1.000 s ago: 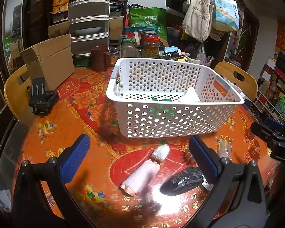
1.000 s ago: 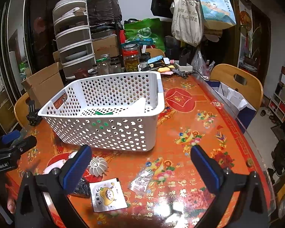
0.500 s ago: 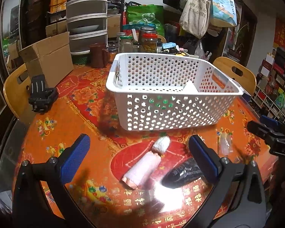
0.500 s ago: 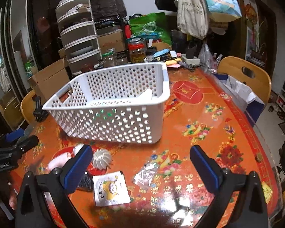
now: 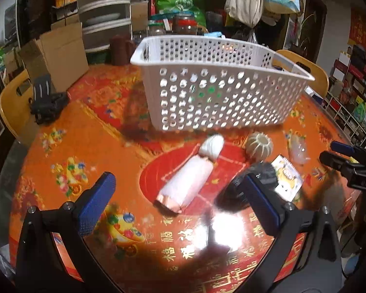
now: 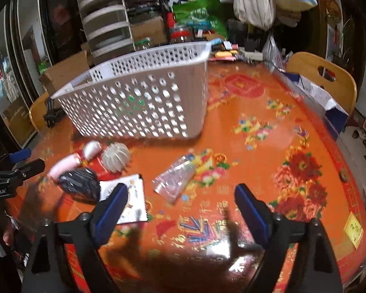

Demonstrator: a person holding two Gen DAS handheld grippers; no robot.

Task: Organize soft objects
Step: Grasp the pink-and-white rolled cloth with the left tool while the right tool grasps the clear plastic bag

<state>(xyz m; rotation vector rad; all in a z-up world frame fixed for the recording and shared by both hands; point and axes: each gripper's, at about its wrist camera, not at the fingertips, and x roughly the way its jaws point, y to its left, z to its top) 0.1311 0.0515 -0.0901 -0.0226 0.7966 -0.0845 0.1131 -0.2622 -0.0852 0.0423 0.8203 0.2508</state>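
A white perforated basket stands on the orange table. In front of it lie a pink roll with a white end, a black crumpled bag, a ribbed white ball, a printed packet and a clear pouch. My left gripper hangs open just above the pink roll. My right gripper is open with its jaws closing, nothing between the pads, just short of the clear pouch.
A black clamp-like gadget sits at the table's left edge beside a cardboard box. Jars, bags and a drawer unit crowd the back. Wooden chairs stand around the table. Bare tablecloth stretches to the right.
Both grippers have come down toward the table, so the objects look bigger and closer. The right gripper's fingers stand narrower than before. No object has moved.
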